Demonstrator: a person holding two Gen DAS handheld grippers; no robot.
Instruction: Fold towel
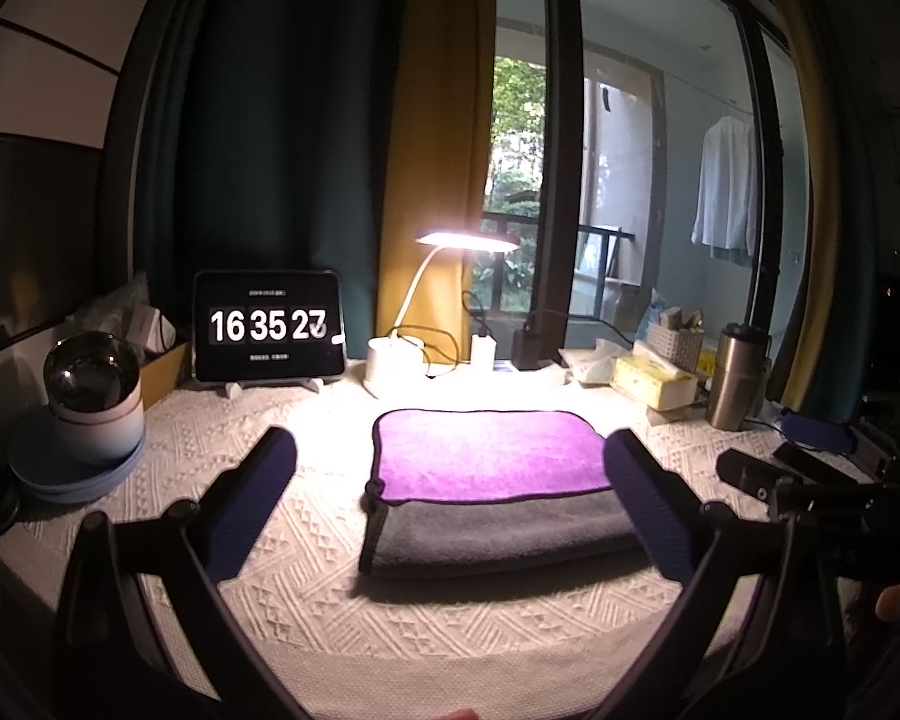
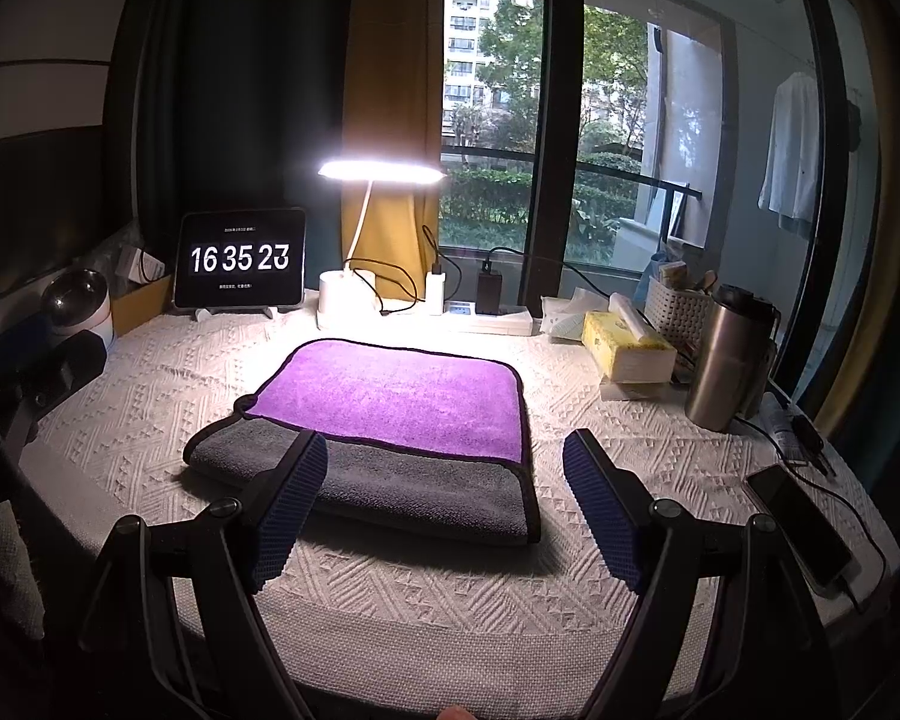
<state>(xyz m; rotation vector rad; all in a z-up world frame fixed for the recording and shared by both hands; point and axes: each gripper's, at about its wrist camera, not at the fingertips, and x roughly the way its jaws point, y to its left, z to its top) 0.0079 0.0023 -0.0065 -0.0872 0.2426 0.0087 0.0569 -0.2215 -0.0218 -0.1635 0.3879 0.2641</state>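
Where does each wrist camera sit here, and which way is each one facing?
Left wrist: on the left gripper, looking forward over the folded purple and grey towel toward the window; both blue-padded fingers spread, the right gripper at the frame's right edge.
Right wrist: on the right gripper, facing the same way, towel left of centre; its fingers spread, the left gripper at the left edge.
Shared: towel, white knitted table cover, clock tablet, lit white desk lamp, steel tumbler.

Towel (image 2: 384,420) before lamp (image 2: 354,276), on tablecloth (image 2: 450,588)
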